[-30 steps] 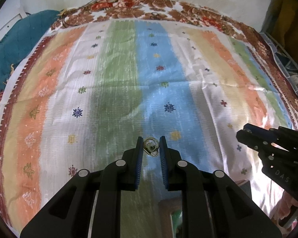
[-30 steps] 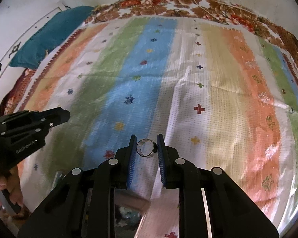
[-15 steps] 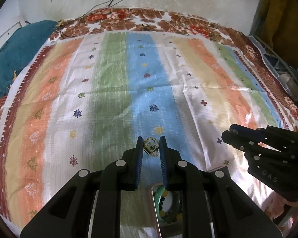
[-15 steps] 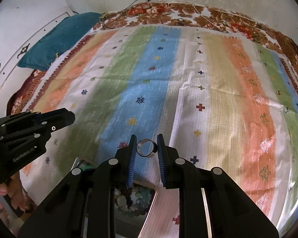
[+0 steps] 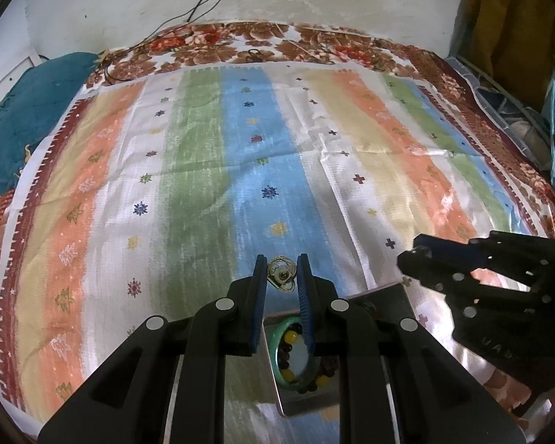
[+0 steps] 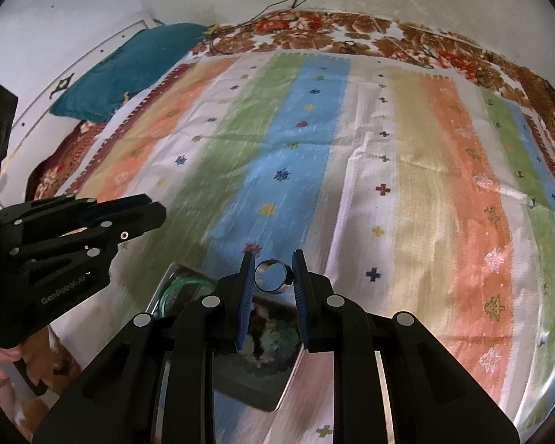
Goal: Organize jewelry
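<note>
Both tools hover above the metal tray [image 5: 399, 292] on the bed, which lies just below and behind their tips: left tool [image 5: 282, 277] pinching a gold pendant [image 5: 282, 278], right tool [image 6: 270, 275] clamping a silver ring [image 6: 271, 276].

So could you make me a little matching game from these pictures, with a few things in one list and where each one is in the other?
Things:
1. gold ornament
2. silver ring
3. beaded bracelet
4. teal pillow

Places:
A. lying in the metal tray
B. pinched in the right gripper
C. far left edge of the bed
D. pinched in the left gripper

Pairs: 1-D, 2-B, 3-A, 4-C
</note>
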